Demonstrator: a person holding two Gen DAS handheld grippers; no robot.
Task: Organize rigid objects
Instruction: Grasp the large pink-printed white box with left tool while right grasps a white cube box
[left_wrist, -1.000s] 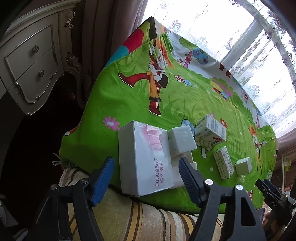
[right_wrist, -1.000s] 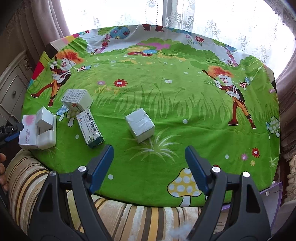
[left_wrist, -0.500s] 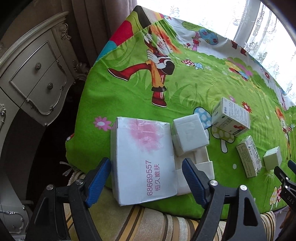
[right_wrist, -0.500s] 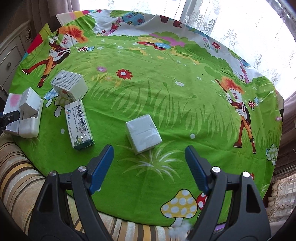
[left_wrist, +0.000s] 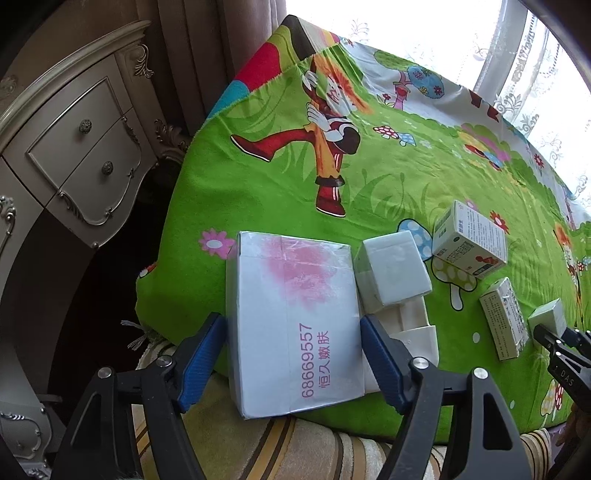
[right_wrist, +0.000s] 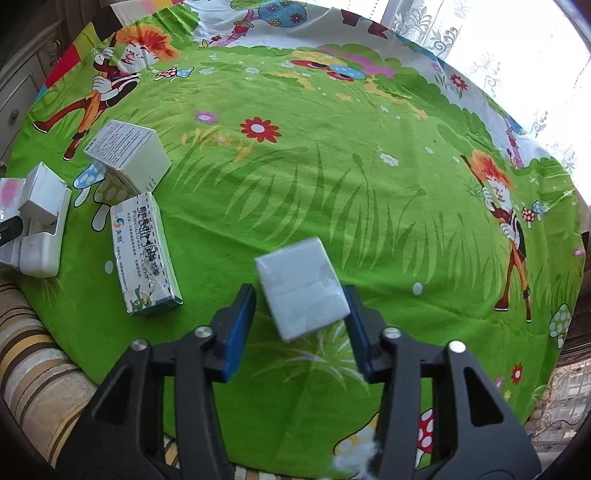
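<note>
The right hand-held gripper (right_wrist: 301, 321) is closing around a small white box (right_wrist: 302, 286) on the green cloth (right_wrist: 332, 177), right of the long printed carton (right_wrist: 146, 254); contact is unclear. The left hand-held gripper (left_wrist: 291, 354) stands open astride the large white box (left_wrist: 295, 321), left of that carton.

Cartoon-print cloth (right_wrist: 332, 184), perhaps tabletop, under boxes (right_wrist: 144, 254).

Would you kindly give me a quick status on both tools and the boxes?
Right tool closing around small white box, pads not yet pressing. Left tool open, straddling large white box. Other boxes apart, nothing in the way.
</note>
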